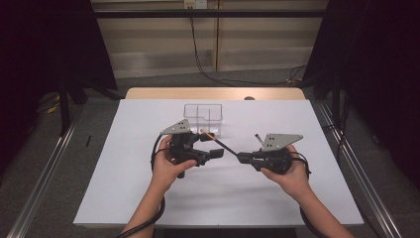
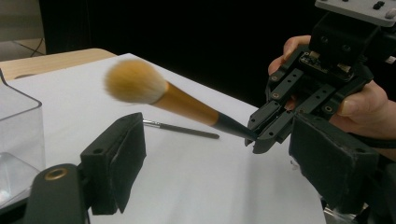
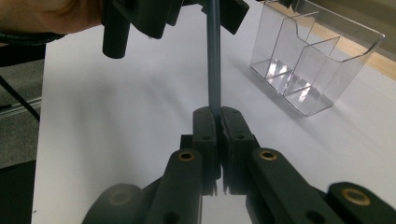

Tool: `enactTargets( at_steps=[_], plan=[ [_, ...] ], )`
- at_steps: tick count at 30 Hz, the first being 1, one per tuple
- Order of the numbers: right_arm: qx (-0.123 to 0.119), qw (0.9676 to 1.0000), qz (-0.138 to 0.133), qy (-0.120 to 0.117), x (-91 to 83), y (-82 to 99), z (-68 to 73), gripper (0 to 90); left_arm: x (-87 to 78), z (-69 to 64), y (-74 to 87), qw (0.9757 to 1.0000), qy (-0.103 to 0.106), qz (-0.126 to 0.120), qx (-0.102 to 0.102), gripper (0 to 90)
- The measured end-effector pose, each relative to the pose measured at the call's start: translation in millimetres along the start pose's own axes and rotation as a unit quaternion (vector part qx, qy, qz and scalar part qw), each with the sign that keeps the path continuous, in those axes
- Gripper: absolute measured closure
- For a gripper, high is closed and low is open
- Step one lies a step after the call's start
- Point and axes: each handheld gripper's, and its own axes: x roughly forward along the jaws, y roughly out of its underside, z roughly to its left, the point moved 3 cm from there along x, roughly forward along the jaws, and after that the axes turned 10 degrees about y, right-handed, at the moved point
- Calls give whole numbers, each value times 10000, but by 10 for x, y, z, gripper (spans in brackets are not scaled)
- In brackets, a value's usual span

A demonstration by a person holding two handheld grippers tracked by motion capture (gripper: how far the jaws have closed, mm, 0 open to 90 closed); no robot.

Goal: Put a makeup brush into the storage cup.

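The right gripper (image 1: 241,157) pinches the makeup brush (image 2: 184,105) by its thin tail, held in mid-air above the table (image 1: 124,188). The left gripper (image 1: 218,152) stands open around it. Closing off-centre could lever the brush loose.

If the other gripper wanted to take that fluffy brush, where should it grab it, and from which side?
Probably on the orange handle just behind the bristles of the brush. The right gripper already clamps the thin dark tail, so that end is taken, and the soft head would squash. The brush hangs tilted above the table between the left gripper's open jaws, which can close across the handle from its two sides.
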Motion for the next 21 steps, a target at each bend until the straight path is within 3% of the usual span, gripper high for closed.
enactTargets(
  at_steps=[15, 21],
  plan=[
    [93, 9999, -100, 81, 80, -17, 55, 858, 84, -14, -1, 10000, 26, -66, -45, 469],
    [157, 9997, -136, 90, 111, -22, 75, 857, 77, -28, -20, 9996, 45, -184, -210, 614]
  ],
)
